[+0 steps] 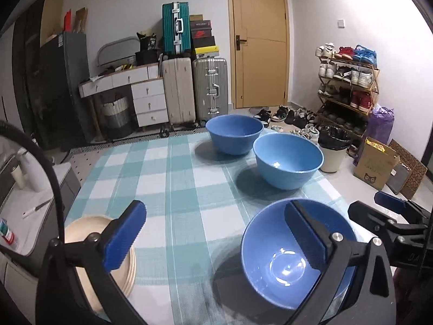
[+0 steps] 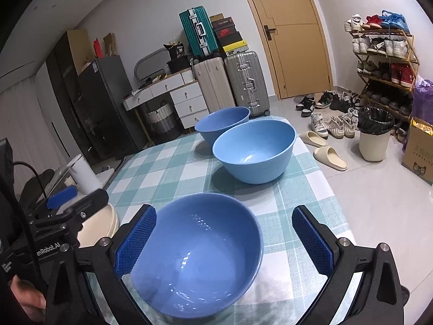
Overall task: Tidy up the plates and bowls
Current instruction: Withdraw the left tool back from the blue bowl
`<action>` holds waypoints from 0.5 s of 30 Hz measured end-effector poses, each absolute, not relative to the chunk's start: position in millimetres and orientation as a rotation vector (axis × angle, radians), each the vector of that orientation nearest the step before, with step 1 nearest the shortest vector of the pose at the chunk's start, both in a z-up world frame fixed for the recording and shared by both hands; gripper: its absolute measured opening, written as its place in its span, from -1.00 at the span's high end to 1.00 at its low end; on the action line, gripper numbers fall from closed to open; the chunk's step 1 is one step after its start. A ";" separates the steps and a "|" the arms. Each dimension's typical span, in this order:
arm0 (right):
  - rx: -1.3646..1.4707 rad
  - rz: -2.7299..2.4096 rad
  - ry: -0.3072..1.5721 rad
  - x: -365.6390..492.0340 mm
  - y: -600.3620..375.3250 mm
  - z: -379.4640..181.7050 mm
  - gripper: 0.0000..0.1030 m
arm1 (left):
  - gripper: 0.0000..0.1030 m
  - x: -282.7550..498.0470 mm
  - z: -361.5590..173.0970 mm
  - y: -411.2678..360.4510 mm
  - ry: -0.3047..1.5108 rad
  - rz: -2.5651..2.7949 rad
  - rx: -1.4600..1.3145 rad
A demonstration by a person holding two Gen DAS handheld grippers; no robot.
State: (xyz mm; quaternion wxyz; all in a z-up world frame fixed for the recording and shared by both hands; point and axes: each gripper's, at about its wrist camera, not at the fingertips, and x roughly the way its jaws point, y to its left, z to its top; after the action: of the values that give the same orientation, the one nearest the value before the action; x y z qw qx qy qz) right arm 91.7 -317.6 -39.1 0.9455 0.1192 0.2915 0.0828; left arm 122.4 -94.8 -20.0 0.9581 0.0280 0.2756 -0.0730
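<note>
Three blue bowls stand on the checked tablecloth point(image 1: 167, 178): a near one point(image 1: 270, 260), a middle one point(image 1: 288, 159) and a far one point(image 1: 234, 134). They also show in the right wrist view as near point(image 2: 200, 254), middle point(image 2: 254, 150) and far point(image 2: 220, 124). A stack of cream plates point(image 1: 89, 233) lies at the near left, also in the right wrist view point(image 2: 100, 224). My left gripper point(image 1: 213, 239) is open, its right finger over the near bowl. My right gripper point(image 2: 224, 241) is open around the near bowl without touching it.
The table's right edge drops to a tiled floor with slippers point(image 2: 328, 157), shoes and a bin point(image 2: 374, 132). A shoe rack point(image 1: 346, 81), suitcases point(image 1: 208, 89), a drawer unit point(image 1: 148, 100) and a door point(image 1: 259, 40) stand behind. A white roll point(image 2: 82, 174) is left of the table.
</note>
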 end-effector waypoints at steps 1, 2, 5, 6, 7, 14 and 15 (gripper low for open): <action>0.239 0.169 0.594 94.7 -318.8 -38.8 -0.98 | -1.00 124.8 -18.3 -94.8 0.559 -0.154 0.050; 0.234 0.168 0.594 97.1 -320.4 -37.9 -0.98 | -1.00 127.6 -16.6 -94.1 0.560 -0.156 0.036; 0.237 0.173 0.591 106.0 -326.9 -33.4 -0.98 | -1.00 145.9 -10.6 -85.2 0.613 -0.197 -0.057; 0.241 0.175 0.591 109.7 -330.1 -30.6 -0.98 | -1.00 153.8 -9.2 -83.8 0.637 -0.205 -0.069; 0.244 0.174 0.587 113.0 -333.2 -27.3 -0.98 | -1.00 159.7 -8.7 -83.7 0.652 -0.209 -0.070; 0.212 0.177 0.569 147.8 -350.9 1.2 -0.98 | -1.00 210.9 10.4 -93.6 0.700 -0.262 -0.013; 0.214 0.184 0.576 156.3 -353.8 3.3 -0.98 | -1.00 220.3 12.2 -97.5 0.708 -0.270 -0.003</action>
State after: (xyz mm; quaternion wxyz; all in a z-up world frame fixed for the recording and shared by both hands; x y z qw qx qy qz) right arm 156.3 -353.8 3.3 0.9491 0.1051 0.2829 0.0902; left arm 220.3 -97.5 12.2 0.9290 -0.0015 0.3457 -0.1317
